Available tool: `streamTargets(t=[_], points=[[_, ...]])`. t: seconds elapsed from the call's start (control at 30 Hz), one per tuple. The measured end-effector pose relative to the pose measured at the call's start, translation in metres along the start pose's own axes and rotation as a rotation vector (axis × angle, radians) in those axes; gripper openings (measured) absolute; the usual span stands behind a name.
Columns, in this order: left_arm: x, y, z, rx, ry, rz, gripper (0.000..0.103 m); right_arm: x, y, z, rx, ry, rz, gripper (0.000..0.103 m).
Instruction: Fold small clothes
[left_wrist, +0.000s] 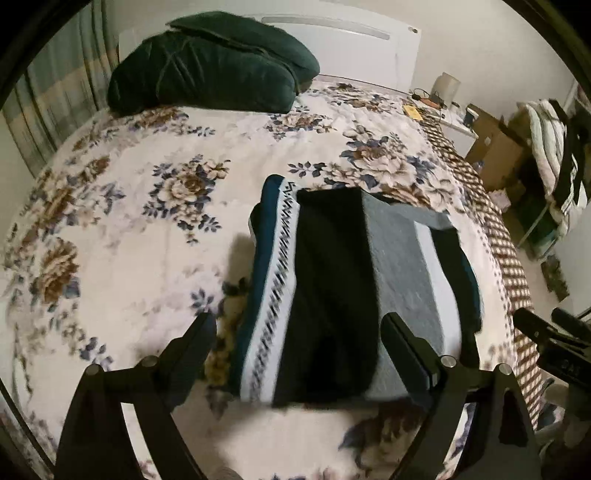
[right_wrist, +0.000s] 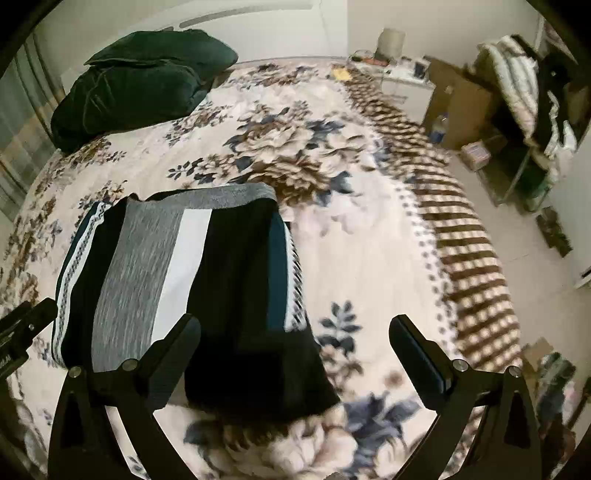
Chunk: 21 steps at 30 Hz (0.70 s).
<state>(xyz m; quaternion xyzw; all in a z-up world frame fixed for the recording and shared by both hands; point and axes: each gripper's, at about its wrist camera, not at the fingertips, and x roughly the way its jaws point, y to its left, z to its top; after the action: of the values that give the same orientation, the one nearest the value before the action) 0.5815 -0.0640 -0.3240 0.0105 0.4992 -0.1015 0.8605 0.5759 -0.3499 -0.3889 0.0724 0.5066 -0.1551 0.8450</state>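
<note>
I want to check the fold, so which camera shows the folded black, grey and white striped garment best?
The right wrist view: the folded black, grey and white striped garment shows nearly its whole top there. In the left wrist view the garment is blurrier and a gripper finger covers its near right corner.

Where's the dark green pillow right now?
The dark green pillow lies at the far left of the bed, against the white headboard, beyond the folded striped garment in both wrist views.
</note>
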Motion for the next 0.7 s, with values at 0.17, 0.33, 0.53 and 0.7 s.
streamTargets(t=[0.17,0.33,0.53,0.7], points=[[-0.032,-0.017,-0.017,0.033,-0.008,0.019,0.091,-0.051,-0.008,-0.023,0.021,-0.045,-0.043,0.103],[-0.078,-0.025,-0.030,0.037,-0.044,0.046,0.091,-0.102,-0.009,-0.042,0.014,-0.095,-0.064,0.103],[-0.142,-0.027,-0.045,0.008,-0.084,0.066,0.091,-0.172,-0.013,-0.068,0.001,-0.146,-0.059,0.103],[-0.214,-0.039,-0.061,0.020,-0.137,0.071,0.091,-0.249,-0.020,-0.088,-0.013,-0.205,-0.061,0.103]])
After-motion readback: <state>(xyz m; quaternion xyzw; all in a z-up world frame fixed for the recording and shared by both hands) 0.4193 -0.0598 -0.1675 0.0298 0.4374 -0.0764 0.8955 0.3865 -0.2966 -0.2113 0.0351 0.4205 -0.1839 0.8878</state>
